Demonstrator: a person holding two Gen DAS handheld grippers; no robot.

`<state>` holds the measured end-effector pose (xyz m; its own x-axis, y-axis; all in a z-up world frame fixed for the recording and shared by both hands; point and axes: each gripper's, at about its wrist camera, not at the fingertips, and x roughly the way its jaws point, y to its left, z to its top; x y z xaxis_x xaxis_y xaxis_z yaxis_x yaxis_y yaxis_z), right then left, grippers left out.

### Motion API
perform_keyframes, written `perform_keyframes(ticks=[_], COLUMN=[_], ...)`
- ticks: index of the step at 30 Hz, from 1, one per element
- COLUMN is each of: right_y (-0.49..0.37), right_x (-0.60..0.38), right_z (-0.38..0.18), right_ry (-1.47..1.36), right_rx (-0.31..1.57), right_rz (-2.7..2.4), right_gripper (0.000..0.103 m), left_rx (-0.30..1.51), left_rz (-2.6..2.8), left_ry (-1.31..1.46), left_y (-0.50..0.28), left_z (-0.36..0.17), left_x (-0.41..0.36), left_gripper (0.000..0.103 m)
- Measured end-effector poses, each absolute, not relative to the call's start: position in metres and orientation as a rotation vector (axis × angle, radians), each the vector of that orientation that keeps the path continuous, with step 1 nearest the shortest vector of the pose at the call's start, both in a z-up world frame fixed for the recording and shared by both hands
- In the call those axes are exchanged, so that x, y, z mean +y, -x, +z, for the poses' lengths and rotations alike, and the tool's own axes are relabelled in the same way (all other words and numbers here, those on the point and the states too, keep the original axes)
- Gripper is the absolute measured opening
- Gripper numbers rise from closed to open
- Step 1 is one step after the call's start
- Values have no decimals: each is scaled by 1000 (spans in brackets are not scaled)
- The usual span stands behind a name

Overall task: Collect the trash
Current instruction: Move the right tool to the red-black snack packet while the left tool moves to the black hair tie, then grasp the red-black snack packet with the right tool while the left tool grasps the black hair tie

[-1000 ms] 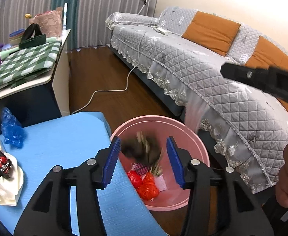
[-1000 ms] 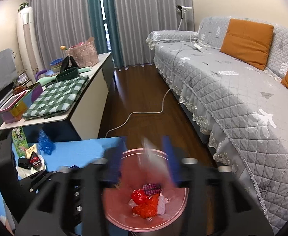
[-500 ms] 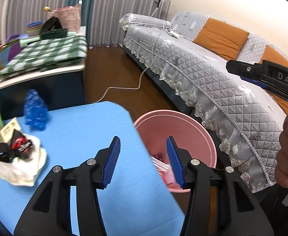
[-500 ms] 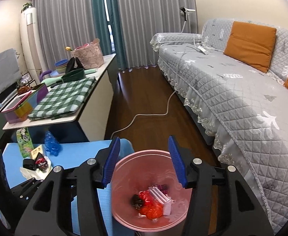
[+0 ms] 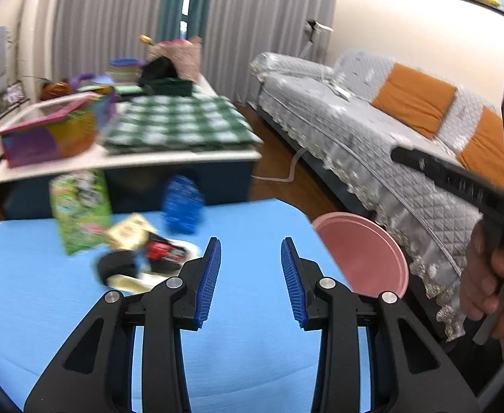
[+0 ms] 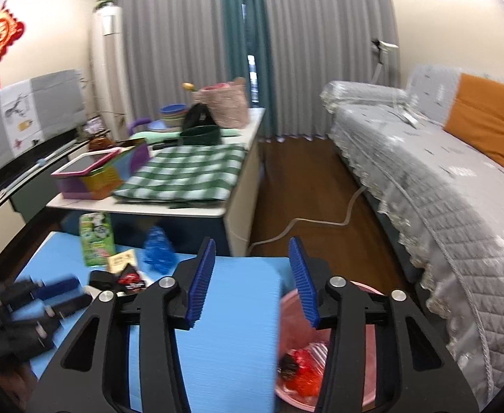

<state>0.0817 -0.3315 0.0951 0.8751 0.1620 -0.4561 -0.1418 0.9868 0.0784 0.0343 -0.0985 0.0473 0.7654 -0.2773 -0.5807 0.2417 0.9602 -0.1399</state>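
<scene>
My left gripper hovers over the blue table; its jaws are closing with nothing between them. Just left of it lies a trash pile: a black-and-red wrapper, a beige packet, white tissue, a crumpled blue wrapper and a green carton. My right gripper hangs over the table's right edge, its jaws also closing on nothing. Below it the pink bin holds red wrappers. The pile sits to its left.
A hand holds the right tool beyond the pink bin. A grey sofa runs along the right. A white side table with green checked cloth stands behind the blue one. A white cable crosses the wooden floor.
Both views have swung left, from above the pink bin toward the blue table and the pile. The trash falling a second ago now lies in the bin. Both pairs of jaws have narrowed a little.
</scene>
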Motion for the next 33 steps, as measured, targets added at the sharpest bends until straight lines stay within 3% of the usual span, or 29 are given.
perform_keyframes(ticks=[8,18,33], right_y=[-83,-107,-165], right_x=[-276,-220,-165], right_z=[87,60,-10], right_ry=[-10,10,13], right_rx=[466,494,680], right_rz=[269,379,461], right_gripper=[33,33,33], left_rx=[581,634,713], left_rz=[-113,-4,5], left_ry=[125,197,289], left_y=[-26,-50,-89], left_z=[37,-2,-41], left_x=[-22,33,54], left_gripper=[33,29,29])
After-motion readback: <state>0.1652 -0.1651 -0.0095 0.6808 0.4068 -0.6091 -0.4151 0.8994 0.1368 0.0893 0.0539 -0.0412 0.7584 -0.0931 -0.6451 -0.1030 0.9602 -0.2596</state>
